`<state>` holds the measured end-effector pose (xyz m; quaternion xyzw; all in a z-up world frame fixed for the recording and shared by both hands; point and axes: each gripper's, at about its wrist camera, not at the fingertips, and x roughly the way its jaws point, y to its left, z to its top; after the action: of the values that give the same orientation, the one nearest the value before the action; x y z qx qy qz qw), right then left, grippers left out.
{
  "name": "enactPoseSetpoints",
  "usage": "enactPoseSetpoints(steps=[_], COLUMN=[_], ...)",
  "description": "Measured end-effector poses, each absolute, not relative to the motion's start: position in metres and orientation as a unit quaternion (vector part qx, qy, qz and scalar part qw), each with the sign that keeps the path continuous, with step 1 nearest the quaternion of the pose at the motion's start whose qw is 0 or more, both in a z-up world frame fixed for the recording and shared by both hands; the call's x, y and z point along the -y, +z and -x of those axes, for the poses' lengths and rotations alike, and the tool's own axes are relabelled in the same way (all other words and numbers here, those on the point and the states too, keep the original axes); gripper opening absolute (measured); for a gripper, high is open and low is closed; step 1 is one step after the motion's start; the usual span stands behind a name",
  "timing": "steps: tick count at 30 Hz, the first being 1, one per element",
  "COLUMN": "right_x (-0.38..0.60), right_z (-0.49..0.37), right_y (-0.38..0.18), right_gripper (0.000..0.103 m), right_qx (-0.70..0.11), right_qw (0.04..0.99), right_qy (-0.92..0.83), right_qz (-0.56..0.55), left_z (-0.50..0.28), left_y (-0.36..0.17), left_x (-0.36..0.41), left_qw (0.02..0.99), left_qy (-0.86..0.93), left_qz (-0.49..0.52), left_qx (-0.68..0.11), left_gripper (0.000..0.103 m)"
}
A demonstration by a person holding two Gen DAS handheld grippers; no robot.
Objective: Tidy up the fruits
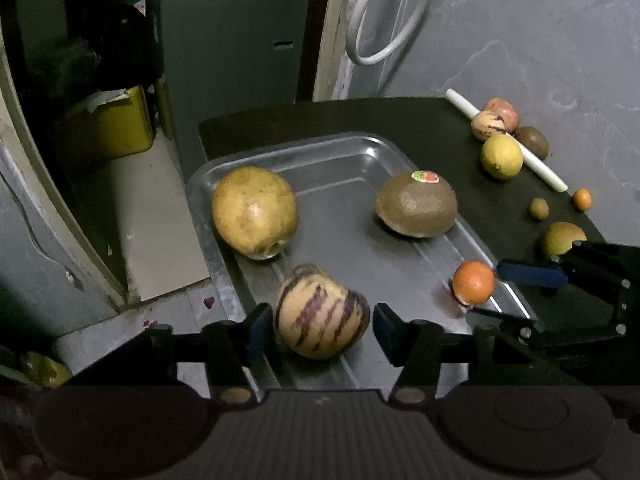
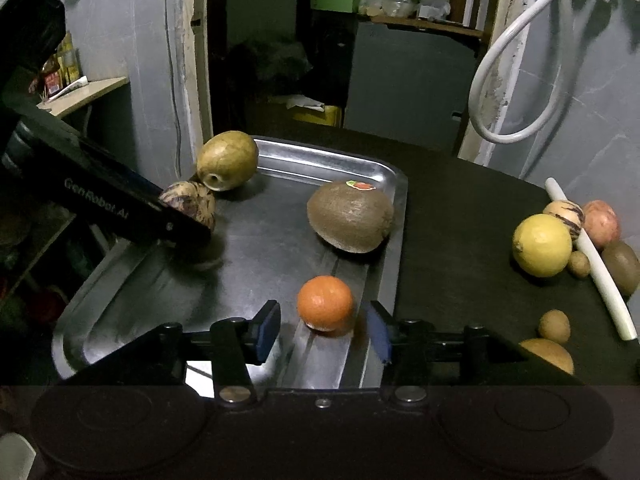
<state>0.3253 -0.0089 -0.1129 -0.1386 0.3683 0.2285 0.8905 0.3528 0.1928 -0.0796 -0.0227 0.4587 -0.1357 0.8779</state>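
Note:
A metal tray (image 1: 344,152) (image 2: 332,160) holds a yellow-brown pear (image 1: 254,212) (image 2: 228,160), a brown kiwi (image 1: 416,210) (image 2: 350,216) with a sticker, a striped melon (image 1: 322,312) (image 2: 192,208) and an orange (image 1: 473,283) (image 2: 325,303). My left gripper (image 1: 318,330) is open, its fingers on either side of the striped melon with small gaps. My right gripper (image 2: 325,332) (image 1: 486,292) is open around the orange, which rests on the tray.
On the dark table (image 2: 460,220) to the right lie a lemon (image 2: 542,245) (image 1: 501,156), a white stick (image 2: 592,260), a second striped fruit (image 2: 565,216), a reddish fruit (image 2: 602,222), a kiwi (image 2: 622,266) and small brown fruits (image 2: 554,326). A white hose (image 2: 516,72) hangs on the wall.

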Motion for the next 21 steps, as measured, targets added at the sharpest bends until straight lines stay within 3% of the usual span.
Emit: enactPoseSetpoints(steps=[11, 21], right_x=[0.038, 0.082], right_z=[-0.294, -0.258], right_y=[-0.086, -0.057], right_gripper=[0.076, 0.096], right_qx=[-0.347, -0.325], right_qw=[0.908, 0.927], right_qy=[0.206, 0.168], right_qz=[0.113, 0.084], left_z=[-0.338, -0.322], left_y=[-0.028, 0.013], left_x=[-0.168, -0.120], left_qw=[0.903, 0.921], left_qy=[-0.109, -0.111], left_qz=[-0.026, -0.087], left_qx=[-0.415, -0.364], left_gripper=[0.098, 0.102])
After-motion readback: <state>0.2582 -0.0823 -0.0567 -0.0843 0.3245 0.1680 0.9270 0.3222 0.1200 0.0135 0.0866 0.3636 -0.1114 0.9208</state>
